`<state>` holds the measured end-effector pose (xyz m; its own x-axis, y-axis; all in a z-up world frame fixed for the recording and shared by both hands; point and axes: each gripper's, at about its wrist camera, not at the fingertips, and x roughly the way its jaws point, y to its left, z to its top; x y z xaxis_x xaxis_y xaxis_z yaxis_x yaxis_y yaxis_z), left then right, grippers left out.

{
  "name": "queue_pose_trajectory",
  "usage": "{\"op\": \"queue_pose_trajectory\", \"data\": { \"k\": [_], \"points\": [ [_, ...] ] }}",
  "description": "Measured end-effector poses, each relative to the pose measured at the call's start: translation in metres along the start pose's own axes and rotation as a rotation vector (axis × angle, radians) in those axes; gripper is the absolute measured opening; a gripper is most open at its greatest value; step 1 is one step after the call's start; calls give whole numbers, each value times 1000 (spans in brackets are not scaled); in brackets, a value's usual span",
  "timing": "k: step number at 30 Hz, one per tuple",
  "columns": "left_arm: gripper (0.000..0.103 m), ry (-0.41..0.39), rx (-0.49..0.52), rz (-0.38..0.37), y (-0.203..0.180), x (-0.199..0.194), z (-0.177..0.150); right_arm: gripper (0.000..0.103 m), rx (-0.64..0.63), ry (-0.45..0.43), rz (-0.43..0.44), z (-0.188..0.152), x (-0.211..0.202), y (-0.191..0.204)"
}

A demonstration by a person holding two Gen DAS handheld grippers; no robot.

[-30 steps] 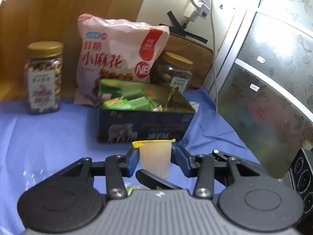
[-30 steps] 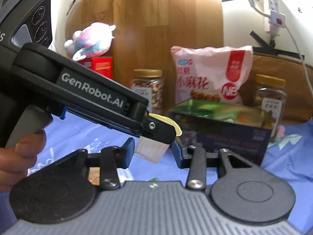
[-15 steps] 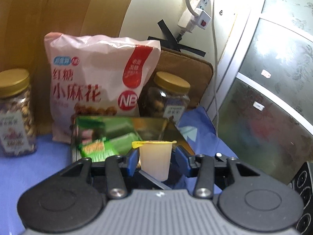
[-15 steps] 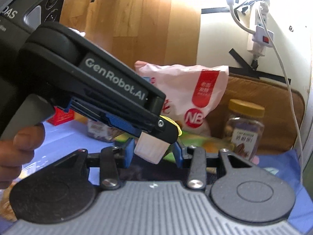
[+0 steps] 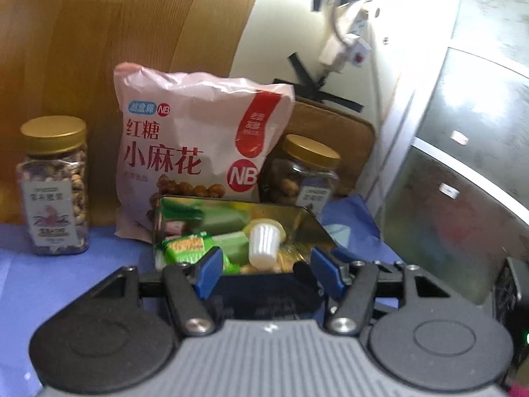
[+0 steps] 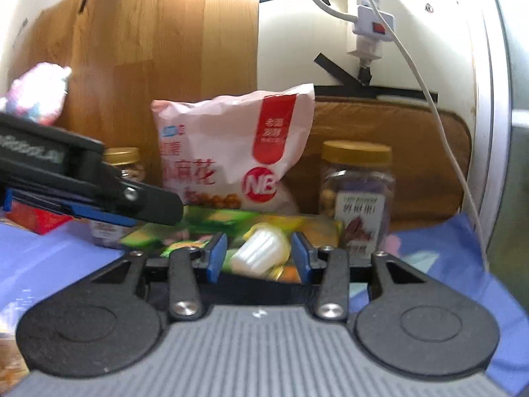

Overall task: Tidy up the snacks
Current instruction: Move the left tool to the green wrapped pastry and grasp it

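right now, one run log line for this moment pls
step: jelly cup lies tilted in tin box | left gripper: open, holds nothing | right gripper: open, holds nothing | snack bag behind box

The big pink snack bag [image 5: 198,152] in the middle says 红糖 and 小麻花 in dark red, with NB in a red circle at its lower right and a small NB near the top left. The labels on the two jars [image 5: 54,185] are too blurry to read

A blue cloth [image 5: 66,271] carries a tin [image 5: 307,218], two jars [image 5: 54,185] and a pink bag [image 5: 198,152].
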<state>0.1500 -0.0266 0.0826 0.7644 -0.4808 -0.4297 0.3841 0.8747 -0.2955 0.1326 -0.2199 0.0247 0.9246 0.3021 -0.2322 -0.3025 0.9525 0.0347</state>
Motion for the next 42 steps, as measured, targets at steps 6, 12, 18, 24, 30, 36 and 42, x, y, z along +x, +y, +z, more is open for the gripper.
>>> {"op": "queue_pose_trajectory", "data": {
  "k": [6,12,18,24,30,36,42],
  "points": [
    [63,26,41,-28,-1,-47,-40,70,73,176,191,-34,-32,12],
    [63,85,-44,-28,15,-64,-69,85,-37,324,288,-61,-51,49],
    [63,117,-90,-30,23,-71,-83,89,-182,350,272,-72,-49,79],
    [63,97,-118,-2,34,-83,-84,73,-168,343,289,-71,-44,83],
    [63,127,-173,-18,46,-81,-84,56,-167,322,308,-74,-53,86],
    [63,187,-134,-40,32,-66,-91,58,-151,323,319,-73,-51,83],
    [73,269,-94,-34,19,-42,-99,58,-129,316,325,-74,-51,80]
  ]
}}
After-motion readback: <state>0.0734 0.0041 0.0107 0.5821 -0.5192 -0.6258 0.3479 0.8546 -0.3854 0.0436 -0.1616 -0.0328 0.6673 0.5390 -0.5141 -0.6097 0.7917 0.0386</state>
